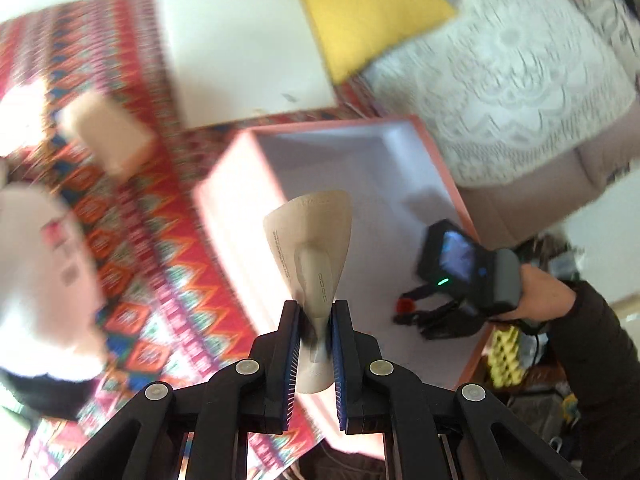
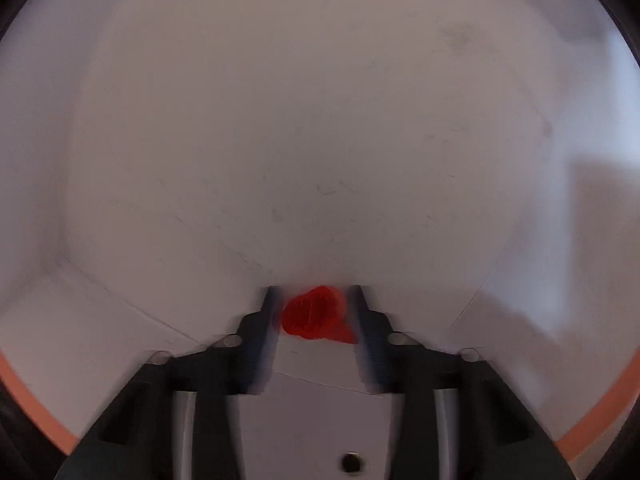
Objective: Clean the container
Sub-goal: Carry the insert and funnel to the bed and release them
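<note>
A pink box [image 1: 236,216] with a white inside lies open on the patterned cloth. My left gripper [image 1: 316,306] hovers over its near wall, shut on the handle of a beige fan-shaped scoop [image 1: 312,232] that points into the box. A hand [image 1: 544,292] holds my right gripper [image 1: 412,314] down on the box floor. In the right wrist view the right gripper [image 2: 314,292] stands open, its blurred fingers either side of a small red piece [image 2: 312,314] on the white floor [image 2: 320,120]. The red piece [image 1: 406,304] also shows at the fingertips in the left wrist view.
A red patterned cloth [image 1: 160,240] covers the surface. A white board [image 1: 240,40] and a yellow cushion [image 1: 368,8] lie beyond the box, with lace fabric [image 1: 520,80] to the right. A beige block [image 1: 108,132] and a blurred white object [image 1: 40,280] are at the left.
</note>
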The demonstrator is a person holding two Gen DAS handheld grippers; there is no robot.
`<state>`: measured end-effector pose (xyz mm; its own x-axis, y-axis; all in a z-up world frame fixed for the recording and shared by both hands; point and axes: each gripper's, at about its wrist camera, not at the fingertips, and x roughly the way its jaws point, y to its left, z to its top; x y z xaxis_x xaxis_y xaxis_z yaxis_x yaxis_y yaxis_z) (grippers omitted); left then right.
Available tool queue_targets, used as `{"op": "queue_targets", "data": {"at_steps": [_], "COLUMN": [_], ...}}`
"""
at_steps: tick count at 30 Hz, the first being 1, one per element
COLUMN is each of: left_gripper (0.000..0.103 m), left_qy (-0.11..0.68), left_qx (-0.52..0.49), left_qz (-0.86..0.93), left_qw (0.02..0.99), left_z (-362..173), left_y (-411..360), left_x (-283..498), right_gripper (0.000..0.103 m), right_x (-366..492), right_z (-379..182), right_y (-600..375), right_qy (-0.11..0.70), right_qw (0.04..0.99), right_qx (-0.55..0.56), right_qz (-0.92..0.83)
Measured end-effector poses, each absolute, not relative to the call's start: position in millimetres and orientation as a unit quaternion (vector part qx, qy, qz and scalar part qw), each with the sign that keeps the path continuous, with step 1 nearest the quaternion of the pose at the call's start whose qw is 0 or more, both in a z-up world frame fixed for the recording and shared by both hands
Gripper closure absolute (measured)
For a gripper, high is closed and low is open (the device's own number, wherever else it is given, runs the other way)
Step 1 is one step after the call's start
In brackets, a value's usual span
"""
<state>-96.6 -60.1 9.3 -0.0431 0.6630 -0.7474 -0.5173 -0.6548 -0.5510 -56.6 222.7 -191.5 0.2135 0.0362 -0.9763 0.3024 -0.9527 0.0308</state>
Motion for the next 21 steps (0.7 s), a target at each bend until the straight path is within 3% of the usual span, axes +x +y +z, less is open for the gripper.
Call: {"op": "queue_targets", "data": {"at_steps": [5, 9, 15, 21], "left_gripper": [0.093, 0.093, 0.093, 0.093], "left_qy": [-0.117, -0.138, -0.158, -0.162], "left_qx": [-0.549, -0.522, -0.470, -0.442], "left_qz": [0.735, 0.758, 0.804, 0.832], "left_qw": [0.380, 0.366, 0.328, 0.293], "left_z": [0.7, 13.8, 47.3, 82.7], "left_y": [-130.4, -178.1, -262.4, -331.0], "left_x": [-107.0, -117.2, -120.7, -130.1], "right_gripper": [0.069, 0.069, 0.068, 0.068], "right_x": [-47.0, -40.8, -41.1, -76.8], "right_z": [-162.0, -89.9, 38.7, 114.1], "right_y": [230.7, 216.1, 127.6, 6.9], "right_qy": [0.064, 0.030, 0.030, 0.027], "right_qw": [0.090, 0.106, 0.200, 0.278], "right_qx": [0.749, 0.679, 0.535, 0.430], "right_qz": [-0.653, -0.726, -0.821, -0.859]}}
